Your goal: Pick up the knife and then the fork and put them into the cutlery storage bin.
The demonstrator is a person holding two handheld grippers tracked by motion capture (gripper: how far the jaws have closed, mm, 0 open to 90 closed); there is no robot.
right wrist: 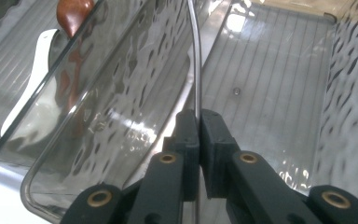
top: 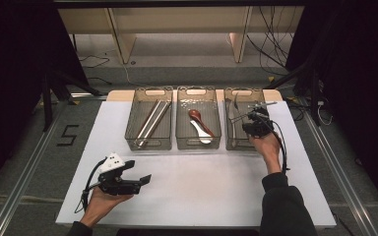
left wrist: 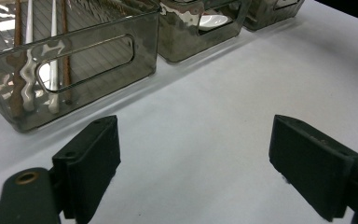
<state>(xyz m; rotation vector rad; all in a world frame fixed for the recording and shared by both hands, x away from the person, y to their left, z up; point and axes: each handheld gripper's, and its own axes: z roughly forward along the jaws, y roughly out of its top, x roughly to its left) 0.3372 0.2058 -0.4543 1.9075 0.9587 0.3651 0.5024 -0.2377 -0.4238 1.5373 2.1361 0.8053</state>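
Two grippers are in my hands; my right gripper (top: 256, 123) sits at centre right of the high view, forearm reaching up from the lower right, tool tipped into the right bin (top: 229, 132); its jaws are pinched together on a thin metal rod (right wrist: 196, 70), which rises from between the pads to the top centre of the right gripper view, inside that bin along its left wall. My left gripper (top: 123, 178) rests at lower left on the white table (top: 206, 191), held level and pointing right, jaws spread wide with nothing between them. Three smoky clear bins stand in a row at upper centre; the left bin (top: 165, 142) holds four long sticks (top: 152, 120); the middle bin (top: 182, 140) holds two spoons, one brown (top: 196, 117), one white (top: 201, 132).
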